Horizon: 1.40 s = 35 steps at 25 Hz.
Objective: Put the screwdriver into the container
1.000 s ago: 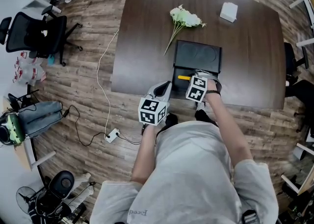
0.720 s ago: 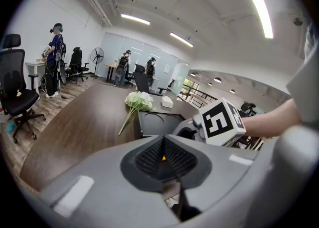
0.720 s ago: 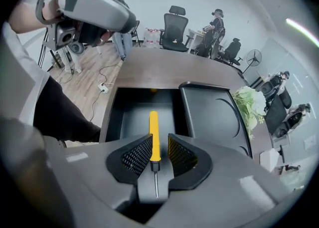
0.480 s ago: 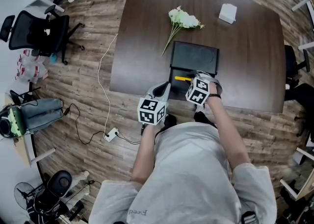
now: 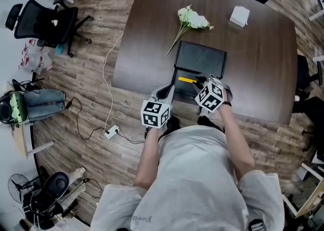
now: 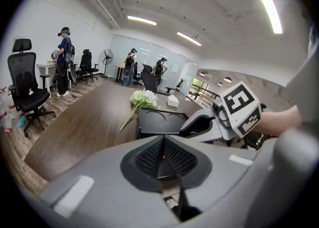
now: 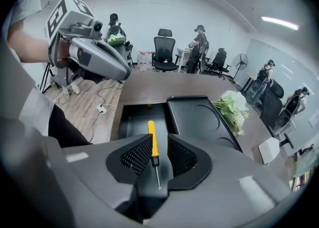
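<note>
Screwdriver (image 7: 151,137) between parted jaws, right hand-held gripper (image 7: 159,144)

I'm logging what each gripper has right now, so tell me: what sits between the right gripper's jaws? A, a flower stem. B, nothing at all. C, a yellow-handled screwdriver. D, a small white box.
C: the right gripper view shows the yellow-handled screwdriver lying between the jaws of the right gripper, which stand apart with a gap on each side, and the black container just ahead.
</note>
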Available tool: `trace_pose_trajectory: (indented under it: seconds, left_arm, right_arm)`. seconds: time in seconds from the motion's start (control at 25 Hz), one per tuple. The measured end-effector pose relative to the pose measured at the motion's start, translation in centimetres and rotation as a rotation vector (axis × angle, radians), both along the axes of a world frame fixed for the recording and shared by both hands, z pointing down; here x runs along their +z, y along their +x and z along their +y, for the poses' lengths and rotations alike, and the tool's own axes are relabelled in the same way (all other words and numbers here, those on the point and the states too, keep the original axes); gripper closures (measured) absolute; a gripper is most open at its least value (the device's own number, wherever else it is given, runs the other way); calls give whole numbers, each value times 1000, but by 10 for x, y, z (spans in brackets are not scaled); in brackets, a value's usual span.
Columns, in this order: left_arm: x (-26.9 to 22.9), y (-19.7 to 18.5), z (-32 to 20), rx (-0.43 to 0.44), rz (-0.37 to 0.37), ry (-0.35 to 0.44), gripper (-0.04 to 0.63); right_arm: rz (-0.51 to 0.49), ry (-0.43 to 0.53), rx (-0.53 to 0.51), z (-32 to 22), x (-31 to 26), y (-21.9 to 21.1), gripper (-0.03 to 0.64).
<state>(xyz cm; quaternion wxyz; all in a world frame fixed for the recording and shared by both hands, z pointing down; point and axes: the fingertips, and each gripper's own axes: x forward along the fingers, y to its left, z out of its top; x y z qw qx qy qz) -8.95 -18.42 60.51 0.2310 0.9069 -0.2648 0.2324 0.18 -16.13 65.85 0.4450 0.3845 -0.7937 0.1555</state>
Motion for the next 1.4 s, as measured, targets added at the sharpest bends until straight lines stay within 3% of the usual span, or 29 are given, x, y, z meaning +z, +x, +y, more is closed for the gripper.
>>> trace_pose_trajectory:
  seconds: [0.64,0.88,1.08,1.4]
  left_arm:
    - [-11,8,6,-171,34,30,540]
    - [-9,16,15,-218,24,37,540]
    - [-8,13,25,-271,13,48,540]
    - [-8,15,41,-327,4,60,540]
  right_arm:
    - [-262,109,107,-3,-40,35,543]
    - [-335,102,126,0,-46,55,541]
    - [-470,100,166,0,-55,60,542]
    - [-472,94,142,18,-49,64,543]
